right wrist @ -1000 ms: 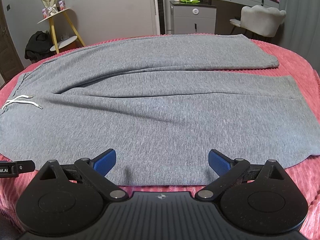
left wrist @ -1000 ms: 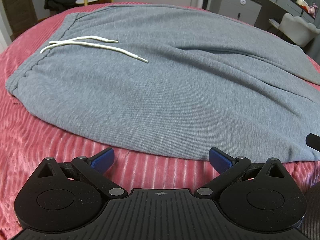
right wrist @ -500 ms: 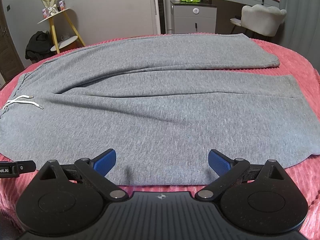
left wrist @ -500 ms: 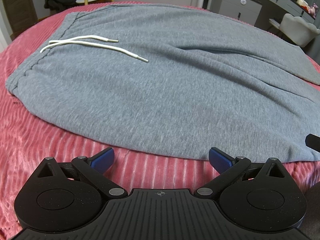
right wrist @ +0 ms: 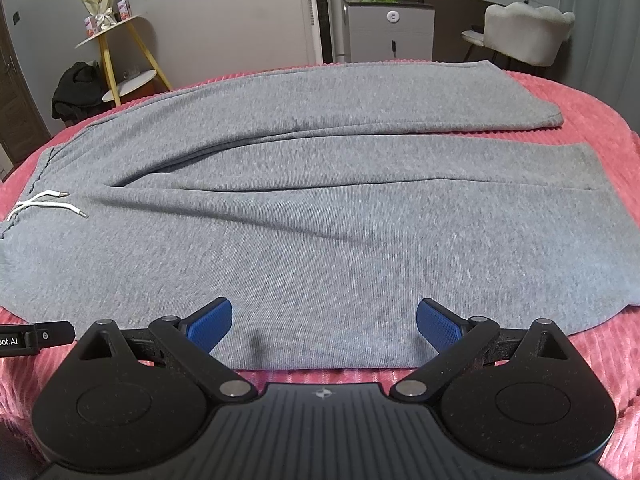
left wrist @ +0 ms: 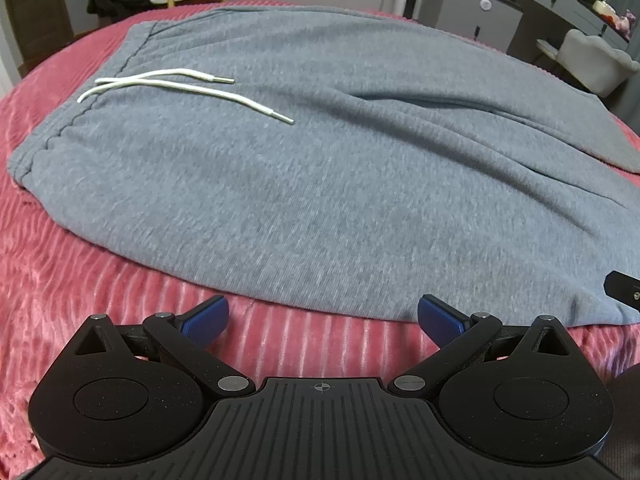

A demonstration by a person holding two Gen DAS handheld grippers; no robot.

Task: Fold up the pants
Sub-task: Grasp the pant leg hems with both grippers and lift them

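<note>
Grey sweatpants (left wrist: 320,168) lie spread flat on a pink ribbed bedspread (left wrist: 60,280), waistband to the left with a white drawstring (left wrist: 188,88) on top. In the right wrist view the pants (right wrist: 320,208) show both legs running right, side by side. My left gripper (left wrist: 320,316) is open and empty, just short of the near hem below the waist. My right gripper (right wrist: 324,320) is open and empty, its blue pads (right wrist: 210,322) over the near edge of the near leg.
A yellow-legged side table (right wrist: 116,44) with a black bag (right wrist: 76,88) stands beyond the bed at left. A grey cabinet (right wrist: 388,28) and a pale chair (right wrist: 524,32) stand at the back right. The other gripper's tip (right wrist: 36,336) shows at left.
Both grippers have crept slightly forward toward the pants' near edge. The pants have not moved.
</note>
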